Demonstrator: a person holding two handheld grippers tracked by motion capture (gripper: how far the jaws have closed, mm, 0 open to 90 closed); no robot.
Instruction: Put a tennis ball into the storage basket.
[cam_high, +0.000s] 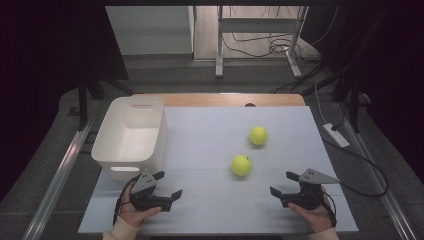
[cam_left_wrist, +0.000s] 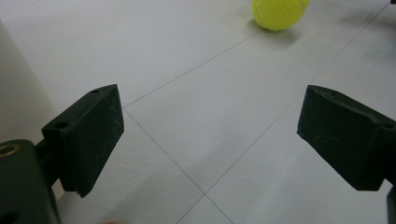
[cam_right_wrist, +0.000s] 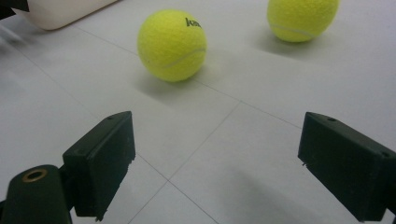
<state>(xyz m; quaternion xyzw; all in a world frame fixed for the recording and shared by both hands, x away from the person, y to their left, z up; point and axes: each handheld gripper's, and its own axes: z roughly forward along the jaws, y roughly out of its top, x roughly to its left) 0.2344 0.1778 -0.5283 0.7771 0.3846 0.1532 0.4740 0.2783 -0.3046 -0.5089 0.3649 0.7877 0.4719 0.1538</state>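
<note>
Two yellow tennis balls lie on the white table: the near ball (cam_high: 241, 165) mid-table and the far ball (cam_high: 258, 135) behind it to the right. My left gripper (cam_high: 167, 184) rests at the front left, held by a hand, jaws wide open and empty. In the left gripper view the left gripper (cam_left_wrist: 210, 140) faces bare table, with one ball (cam_left_wrist: 279, 13) at the top. My right gripper (cam_high: 284, 183) sits at the front right, open and empty. The right gripper view has the right gripper (cam_right_wrist: 215, 168) pointing at the near ball (cam_right_wrist: 172, 45), the far ball (cam_right_wrist: 301, 17) beyond it.
A white plastic bin (cam_high: 131, 136) stands empty at the table's left, just behind my left gripper; its wall (cam_left_wrist: 18, 93) fills the left edge of the left gripper view. Cables and table legs lie on the floor behind.
</note>
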